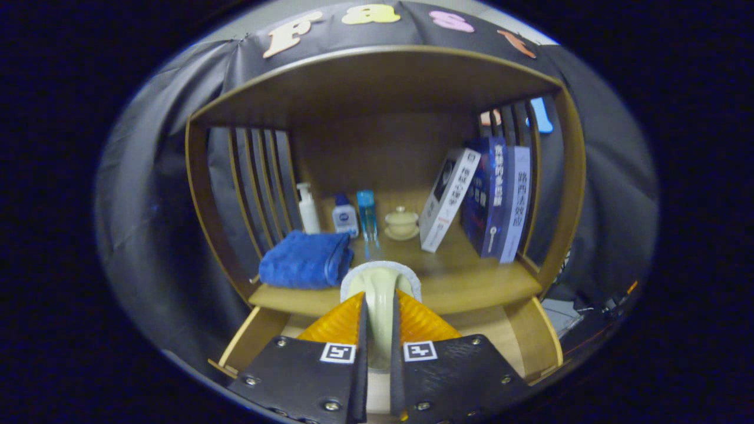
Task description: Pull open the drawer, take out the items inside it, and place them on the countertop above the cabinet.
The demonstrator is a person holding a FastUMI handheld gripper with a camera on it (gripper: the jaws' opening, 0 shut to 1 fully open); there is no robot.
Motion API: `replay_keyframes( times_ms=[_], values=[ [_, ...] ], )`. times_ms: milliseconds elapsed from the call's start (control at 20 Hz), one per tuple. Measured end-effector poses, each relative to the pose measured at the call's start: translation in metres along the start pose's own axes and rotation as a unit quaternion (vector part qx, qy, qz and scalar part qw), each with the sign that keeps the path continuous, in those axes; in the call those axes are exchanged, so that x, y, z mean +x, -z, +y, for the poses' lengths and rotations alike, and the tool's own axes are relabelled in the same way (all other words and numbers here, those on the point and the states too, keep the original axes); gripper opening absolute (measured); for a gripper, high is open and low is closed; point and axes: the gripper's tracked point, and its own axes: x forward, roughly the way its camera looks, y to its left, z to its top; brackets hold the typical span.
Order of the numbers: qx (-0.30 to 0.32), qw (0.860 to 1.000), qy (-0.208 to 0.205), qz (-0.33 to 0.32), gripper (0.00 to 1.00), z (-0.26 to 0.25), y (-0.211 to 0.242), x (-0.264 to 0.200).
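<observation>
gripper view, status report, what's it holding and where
Gripper shut on cream cup, held over open drawer. Countertop just ahead. Blue towel beside the drop spot, books further off.

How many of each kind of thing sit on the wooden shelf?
Bottles: 3 (pump bottle, white bottle, blue bottle)
Books: 3 (white book, blue book, pale book)
Blue towel: 1
Lidded cup: 1
Total: 8

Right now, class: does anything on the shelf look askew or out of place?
One white book leans tilted against the upright blue books instead of standing straight. Everything else sits tidily. The tool is shut on a pale cup-like item above the open drawer.
</observation>
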Motion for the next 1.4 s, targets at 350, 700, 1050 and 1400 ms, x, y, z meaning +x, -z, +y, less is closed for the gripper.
replay_keyframes(
  times_ms=[350, 700, 1050, 1400],
  values=[
    [0.003, 0.999, 0.032, 0.027, 0.15, -0.004, 0.025, 0.074],
    [-0.037, 0.995, 0.060, 0.077, 0.16, -0.007, 0.052, 0.139],
    [-0.036, 0.995, 0.069, 0.070, 0.16, -0.017, 0.040, 0.188],
    [-0.061, 0.995, 0.082, 0.021, 0.23, -0.013, 0.022, 0.181]
  ],
)
